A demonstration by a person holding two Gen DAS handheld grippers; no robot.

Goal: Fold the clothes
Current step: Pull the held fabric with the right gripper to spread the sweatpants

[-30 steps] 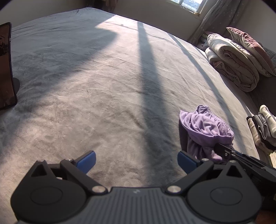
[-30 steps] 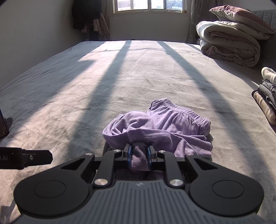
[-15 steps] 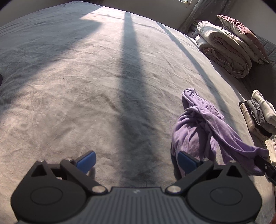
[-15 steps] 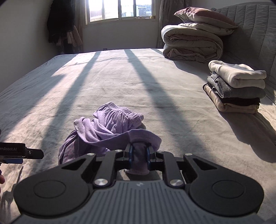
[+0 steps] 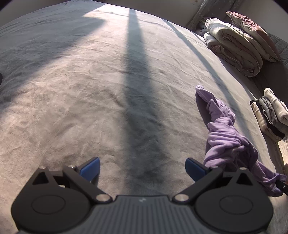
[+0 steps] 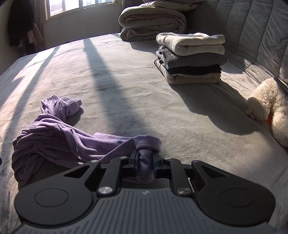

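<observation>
— What sort of place is this?

— A bedroom in a home. A wide bed [image 6: 126, 86] with a grey cover fills both views, with a padded headboard [image 6: 252, 32] at one end.

— What else shows it?

— A rolled duvet [image 6: 153, 23] and a pillow [image 5: 252, 32] lie by the headboard, a stack of folded clothes [image 6: 190, 59] and a plush toy [image 6: 270, 108] sit on the bed, coats [image 6: 23, 27] hang beside a sunlit window [image 6: 75, 7], and a curtain [image 5: 205, 10] hangs in the corner.

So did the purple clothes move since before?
Yes. The purple clothes, pinched in the right gripper, got dragged and stretched out toward the folded stack side of the bed.
</observation>
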